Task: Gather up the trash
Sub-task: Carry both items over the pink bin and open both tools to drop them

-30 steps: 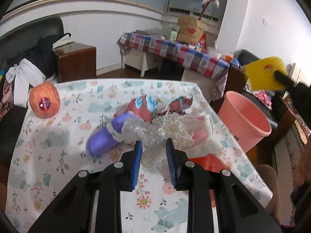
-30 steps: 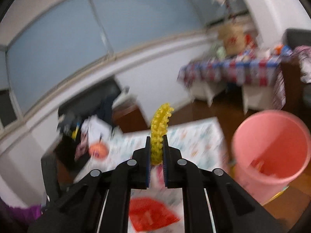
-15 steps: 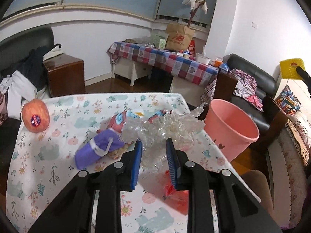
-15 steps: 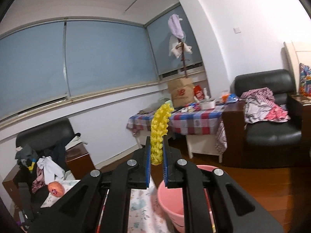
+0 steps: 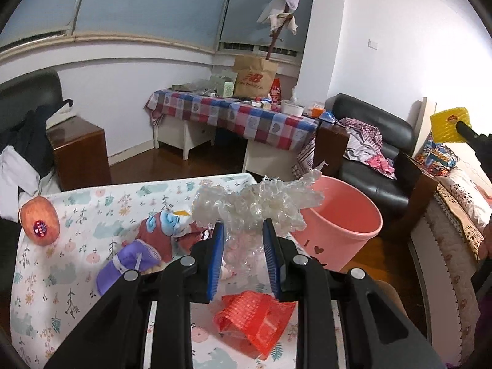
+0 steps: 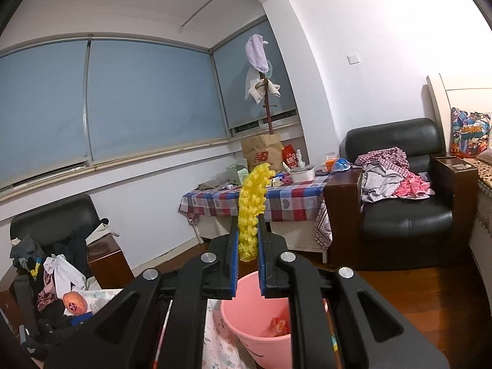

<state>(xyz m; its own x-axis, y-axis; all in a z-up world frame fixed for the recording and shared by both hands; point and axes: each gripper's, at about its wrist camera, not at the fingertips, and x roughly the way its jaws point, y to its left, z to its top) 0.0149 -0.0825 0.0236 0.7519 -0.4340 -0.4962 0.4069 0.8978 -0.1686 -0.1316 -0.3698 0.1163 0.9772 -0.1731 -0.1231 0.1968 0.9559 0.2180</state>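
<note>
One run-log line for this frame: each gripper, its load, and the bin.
left gripper: shut on clear crumpled plastic | right gripper: shut on yellow foam net, above pink bin | red net: on table

Sharp, evenly lit; fisheye-bent edges.

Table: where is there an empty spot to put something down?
The table is bare along its left side, between the apple and the purple bundle, and down toward the near corner. The right side is crowded with wrappers and red netting.
</note>
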